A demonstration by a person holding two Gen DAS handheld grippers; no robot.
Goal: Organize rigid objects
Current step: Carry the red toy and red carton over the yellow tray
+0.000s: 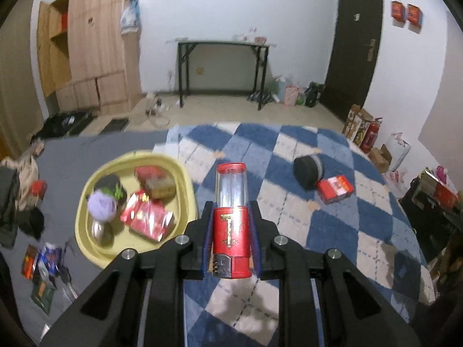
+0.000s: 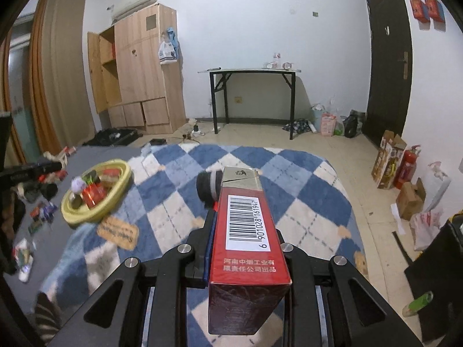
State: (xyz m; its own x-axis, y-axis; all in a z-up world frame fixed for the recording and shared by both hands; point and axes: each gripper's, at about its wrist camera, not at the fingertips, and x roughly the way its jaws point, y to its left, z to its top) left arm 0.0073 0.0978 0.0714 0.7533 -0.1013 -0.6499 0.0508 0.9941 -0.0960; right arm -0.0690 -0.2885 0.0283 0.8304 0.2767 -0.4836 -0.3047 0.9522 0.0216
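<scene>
Above the checkered blanket (image 1: 332, 231), my left gripper (image 1: 230, 225) clamps a red lighter (image 1: 231, 231); my right gripper (image 2: 246, 231) clamps a red carton (image 2: 247, 240).

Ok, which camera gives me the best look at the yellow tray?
Left wrist view: the yellow tray is near and large, its contents distinguishable. In the right wrist view the tray sits farther off at the left, small and blurred.

On the red box (image 2: 249, 248) near the right wrist camera: a white barcode label reading 6 901028 161947, and below it two lines of white Chinese print, 河南中烟工业有限责任公司出品. Gold lettering on the red lighter (image 1: 231, 225) too blurred to read.
</scene>
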